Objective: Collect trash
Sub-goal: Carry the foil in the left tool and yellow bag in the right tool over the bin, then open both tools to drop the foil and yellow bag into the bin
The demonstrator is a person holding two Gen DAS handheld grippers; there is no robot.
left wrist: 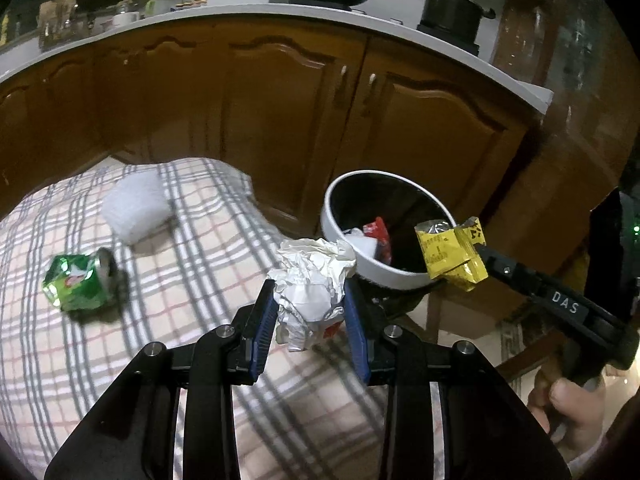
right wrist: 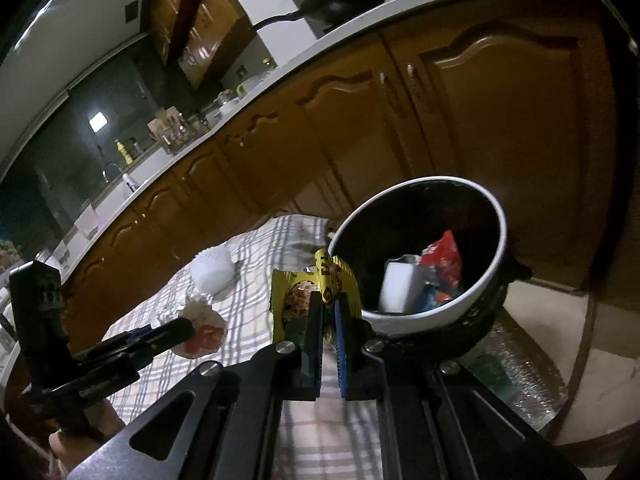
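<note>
Trash is being carried in both tools toward the white-rimmed bin (left wrist: 384,276).

Crushed green can (left wrist: 80,282) is lying on the checked cloth (left wrist: 192,240), well off to the left of the left tool (left wrist: 310,316), with a white wad (left wrist: 136,212) sitting beyond it; the left tool is pinching a crumpled white paper ball (left wrist: 314,280) between its blue pads, just short of the bin's near rim. Further right, the right tool (right wrist: 329,316) is clamping nearly shut on a yellow wrapper (right wrist: 316,284), hanging it at the bin's rim; a red packet (right wrist: 442,262) and a white carton (right wrist: 398,286) are sitting inside the bin, ahead and to the right of that tool. A hand (left wrist: 572,408) is gripping the right tool's handle.
</note>
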